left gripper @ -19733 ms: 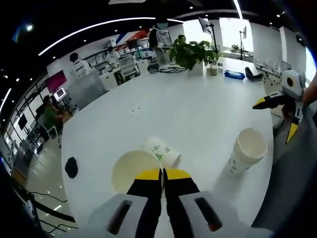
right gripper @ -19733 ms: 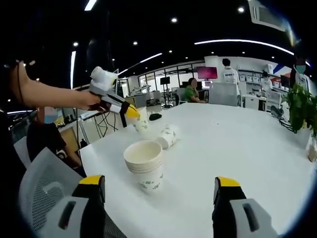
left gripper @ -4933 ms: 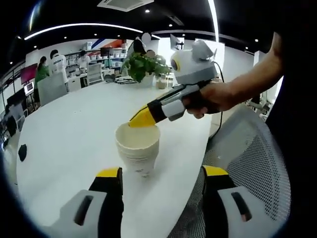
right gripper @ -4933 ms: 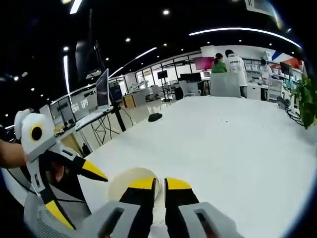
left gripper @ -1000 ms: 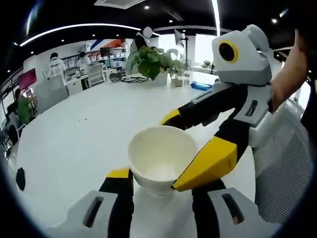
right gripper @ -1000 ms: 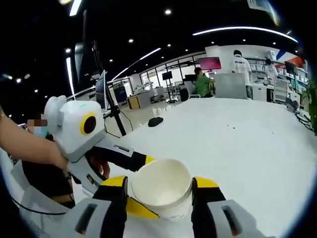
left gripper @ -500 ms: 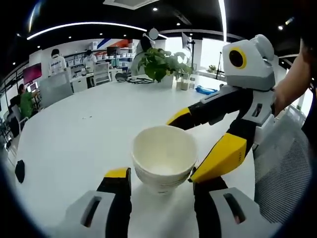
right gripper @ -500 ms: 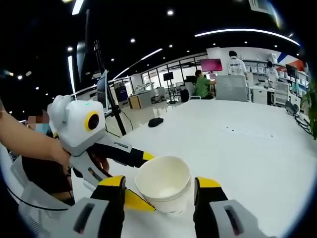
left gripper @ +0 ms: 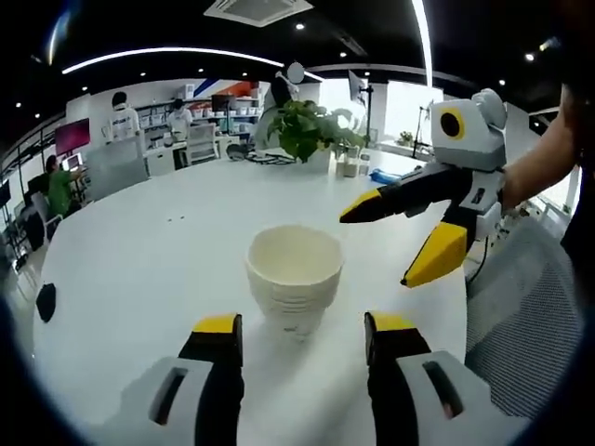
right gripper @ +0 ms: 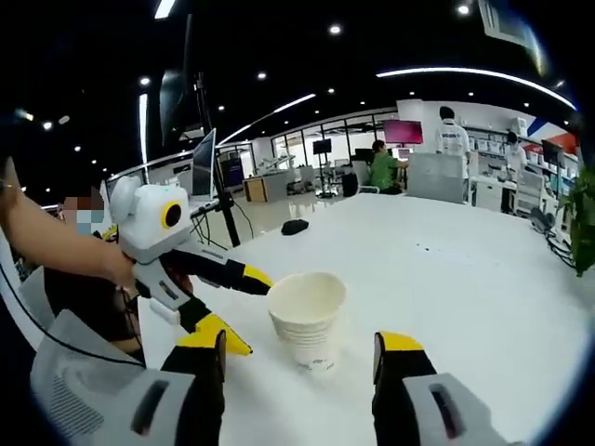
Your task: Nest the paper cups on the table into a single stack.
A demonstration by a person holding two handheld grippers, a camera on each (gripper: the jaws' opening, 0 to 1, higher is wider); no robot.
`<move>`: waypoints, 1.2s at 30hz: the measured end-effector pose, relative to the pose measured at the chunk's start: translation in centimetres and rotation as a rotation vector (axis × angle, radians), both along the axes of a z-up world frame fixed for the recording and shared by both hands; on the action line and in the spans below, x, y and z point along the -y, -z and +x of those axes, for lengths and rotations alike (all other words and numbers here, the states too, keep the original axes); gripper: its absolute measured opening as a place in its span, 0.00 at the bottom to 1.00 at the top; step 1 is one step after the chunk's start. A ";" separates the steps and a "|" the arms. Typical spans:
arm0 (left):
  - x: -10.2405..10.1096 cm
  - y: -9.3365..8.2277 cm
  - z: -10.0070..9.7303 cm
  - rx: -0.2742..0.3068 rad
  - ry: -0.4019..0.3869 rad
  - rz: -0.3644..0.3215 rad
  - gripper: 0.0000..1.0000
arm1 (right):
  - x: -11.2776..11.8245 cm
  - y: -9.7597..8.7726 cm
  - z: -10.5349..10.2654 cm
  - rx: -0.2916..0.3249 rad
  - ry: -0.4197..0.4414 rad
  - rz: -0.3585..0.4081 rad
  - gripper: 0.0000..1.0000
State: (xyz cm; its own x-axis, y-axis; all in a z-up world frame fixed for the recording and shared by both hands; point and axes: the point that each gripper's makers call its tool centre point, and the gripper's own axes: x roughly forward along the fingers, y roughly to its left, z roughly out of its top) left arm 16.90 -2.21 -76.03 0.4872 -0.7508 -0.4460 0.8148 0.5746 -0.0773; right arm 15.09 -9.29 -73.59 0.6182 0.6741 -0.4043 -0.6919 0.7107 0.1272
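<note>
A single stack of nested white paper cups [left gripper: 294, 283] [right gripper: 308, 319] stands upright on the white table [left gripper: 167, 251] [right gripper: 465, 269]. My left gripper [left gripper: 302, 330] is open, its yellow-tipped jaws a short way back from the stack on either side. My right gripper [right gripper: 302, 344] is open too, jaws apart in front of the stack. In the left gripper view the right gripper [left gripper: 404, 237] hangs open to the right of the cups. In the right gripper view the left gripper [right gripper: 232, 311] sits open to the left of the cups, held by a hand.
A potted plant [left gripper: 302, 130] and small items stand at the table's far side. A black object [left gripper: 45, 299] [right gripper: 295, 225] lies near the table's edge. A mesh chair [left gripper: 521, 316] is beside the table. People sit and stand at desks in the background.
Both grippers have drawn back from the cup stack, which now stands free on the table. The jaws no longer flank it closely.
</note>
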 end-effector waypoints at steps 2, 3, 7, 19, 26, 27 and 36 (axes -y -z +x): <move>-0.2 -0.3 -0.7 0.002 -0.013 -0.007 0.54 | 0.5 0.0 -0.7 0.008 0.000 -0.002 0.69; -0.3 -0.4 -1.1 0.005 -0.017 -0.009 0.55 | 0.8 0.1 -1.0 0.010 0.000 -0.003 0.70; -1.0 -1.2 -2.7 0.023 -0.044 -0.027 0.58 | 1.7 0.4 -2.6 0.029 -0.010 -0.032 0.74; -2.0 -1.8 -7.1 0.078 -0.094 -0.030 0.68 | 5.4 1.4 -5.6 0.047 0.022 -0.063 0.83; -3.2 -0.7 -8.4 0.075 -0.141 -0.008 0.75 | 6.8 2.1 -6.9 0.055 0.037 -0.094 0.88; -3.3 -0.8 -8.5 0.077 -0.147 -0.015 0.77 | 6.8 2.0 -6.8 0.059 0.028 -0.111 0.90; -3.6 -1.8 -8.4 0.102 -0.167 -0.039 0.89 | 6.4 1.8 -6.9 0.083 0.018 -0.111 0.97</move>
